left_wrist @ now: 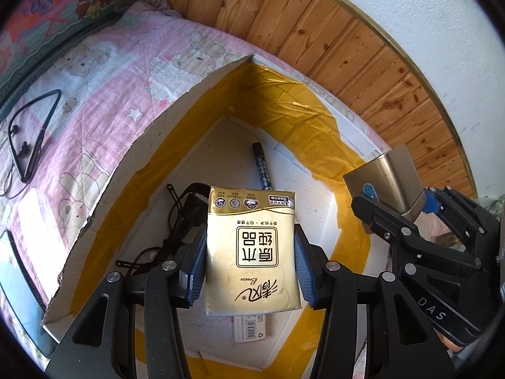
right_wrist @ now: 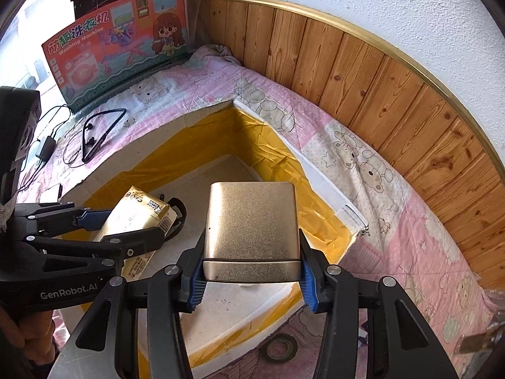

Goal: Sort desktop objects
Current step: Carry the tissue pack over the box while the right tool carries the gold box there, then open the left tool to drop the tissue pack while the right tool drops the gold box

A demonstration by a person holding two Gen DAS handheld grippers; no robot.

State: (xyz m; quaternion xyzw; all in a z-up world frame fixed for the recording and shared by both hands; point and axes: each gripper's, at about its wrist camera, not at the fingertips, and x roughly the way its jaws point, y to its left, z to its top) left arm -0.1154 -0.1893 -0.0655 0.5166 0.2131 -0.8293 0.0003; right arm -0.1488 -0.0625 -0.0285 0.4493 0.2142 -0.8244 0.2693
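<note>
**Both grippers loaded, over the box**

Holding a gold tissue pack (left_wrist: 251, 249), the left gripper (left_wrist: 251, 260) has its blue pads pressed on the pack's two sides, above the open cardboard box (left_wrist: 132, 154). To its right the right gripper (right_wrist: 251, 279) clamps a gold metal case (right_wrist: 251, 230) over the same box, near the box's right wall.

Progress, as judged: partway. Already on the box floor lie a pen (left_wrist: 262, 167), black glasses (left_wrist: 176, 214) and a small labelled packet (left_wrist: 249, 328). Both held items are not yet dropped in. A neckband earphone (left_wrist: 28, 139) lies outside, far left on the cover, with a cable and adapter (right_wrist: 45, 148); a tape roll (right_wrist: 279, 349) sits near the box's front edge.

Surface: pink bear-print quilt (right_wrist: 378, 170). A toy washing-machine carton (right_wrist: 116, 44) stands at far left. Wood panelling (right_wrist: 378, 79), white wall above.
</note>
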